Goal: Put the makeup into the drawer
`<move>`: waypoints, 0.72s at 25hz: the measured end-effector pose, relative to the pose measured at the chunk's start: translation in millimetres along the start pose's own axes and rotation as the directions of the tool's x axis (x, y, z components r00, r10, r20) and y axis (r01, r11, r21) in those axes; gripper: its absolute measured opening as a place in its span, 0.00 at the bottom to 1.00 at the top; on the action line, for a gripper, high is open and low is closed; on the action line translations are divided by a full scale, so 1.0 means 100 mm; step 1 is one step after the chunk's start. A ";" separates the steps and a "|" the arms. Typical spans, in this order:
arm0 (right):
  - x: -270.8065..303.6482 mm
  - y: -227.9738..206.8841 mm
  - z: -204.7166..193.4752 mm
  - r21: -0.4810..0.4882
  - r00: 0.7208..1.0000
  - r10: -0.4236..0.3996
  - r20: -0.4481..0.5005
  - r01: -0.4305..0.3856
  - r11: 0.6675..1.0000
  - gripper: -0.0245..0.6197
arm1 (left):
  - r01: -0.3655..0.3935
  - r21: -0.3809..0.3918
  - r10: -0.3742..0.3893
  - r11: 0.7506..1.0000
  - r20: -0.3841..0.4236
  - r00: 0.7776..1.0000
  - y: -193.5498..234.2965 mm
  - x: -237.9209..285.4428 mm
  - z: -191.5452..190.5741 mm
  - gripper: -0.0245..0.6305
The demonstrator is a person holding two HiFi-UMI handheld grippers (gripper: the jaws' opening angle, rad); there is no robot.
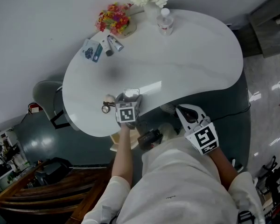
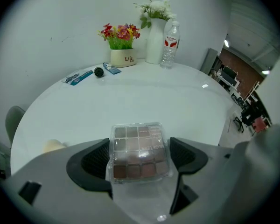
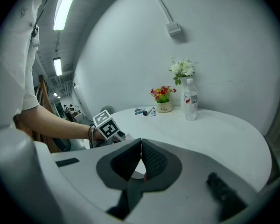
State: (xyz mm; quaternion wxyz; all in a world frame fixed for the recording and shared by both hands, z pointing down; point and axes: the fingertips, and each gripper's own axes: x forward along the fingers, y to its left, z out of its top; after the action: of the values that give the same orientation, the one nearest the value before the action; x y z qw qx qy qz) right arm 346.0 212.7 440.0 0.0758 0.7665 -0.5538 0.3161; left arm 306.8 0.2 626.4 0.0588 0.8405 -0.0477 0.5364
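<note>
White shirt (image 1: 186, 185) fills the bottom of the head view and covers most of what sits below the table (image 1: 191, 55) edge. A tan box-like shape (image 1: 119, 143) and a dark object (image 1: 149, 139) show under the rim, cut off by the left forearm (image 1: 123, 157); identity of both unclear. At the near rim the left gripper (image 1: 129, 99) points steeply down, jaws spread wide. Between them the palette (image 2: 140, 148) lies on the table in its clear case, near end running in under the gripper body. On the right pad's side a thin gap is visible; the left pad sits close against the palette edge, contact not resolvable. Just left of this gripper a beige lump (image 2: 51, 146) is half hidden by the gripper body. Off the table edge, well apart from the palette, the right gripper (image 3: 141, 148) has its jaws together with nothing between.
</note>
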 end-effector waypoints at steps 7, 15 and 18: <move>-0.01 0.01 -0.01 0.001 1.000 0.014 0.002 -0.014 1.000 0.06 | 0.006 -0.016 -0.007 1.000 -0.023 1.000 -0.01 -0.01 -0.01 0.64; -0.02 0.04 -0.05 -0.010 1.000 0.028 -0.001 -0.028 1.000 0.06 | 0.019 -0.048 -0.020 0.999 -0.001 1.000 -0.02 -0.04 0.02 0.62; -0.03 0.02 -0.06 -0.014 1.000 0.028 -0.004 -0.028 1.000 0.06 | 0.016 -0.055 -0.016 0.998 0.003 1.000 -0.03 -0.05 0.02 0.62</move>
State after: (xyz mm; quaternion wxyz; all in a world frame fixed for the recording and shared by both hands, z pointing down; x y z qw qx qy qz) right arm 341.5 216.5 442.5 0.0777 0.7574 -0.5666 0.3150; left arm 306.8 3.0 620.8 0.0859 0.8396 -0.0558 0.5335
